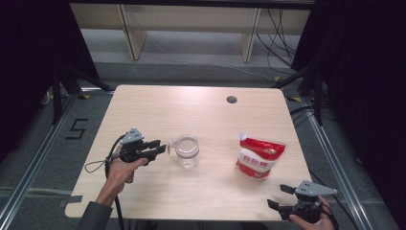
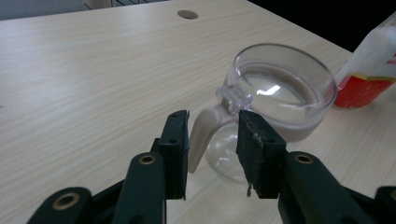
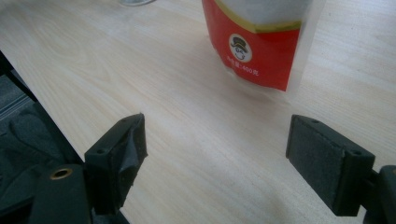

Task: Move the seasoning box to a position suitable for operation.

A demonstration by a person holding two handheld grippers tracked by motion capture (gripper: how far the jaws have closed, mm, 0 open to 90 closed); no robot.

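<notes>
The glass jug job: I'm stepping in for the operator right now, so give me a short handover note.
Left gripper: open, the glass jug's beige handle between its pads, not pressed.
Right gripper: open, empty, at the table's near right edge, short of the red and white pouch.
Jug stands upright at mid table; pouch to its right, apart from it.
Done: left gripper lined up on the handle.
Left: probably close on the handle; pouch untouched.
</notes>
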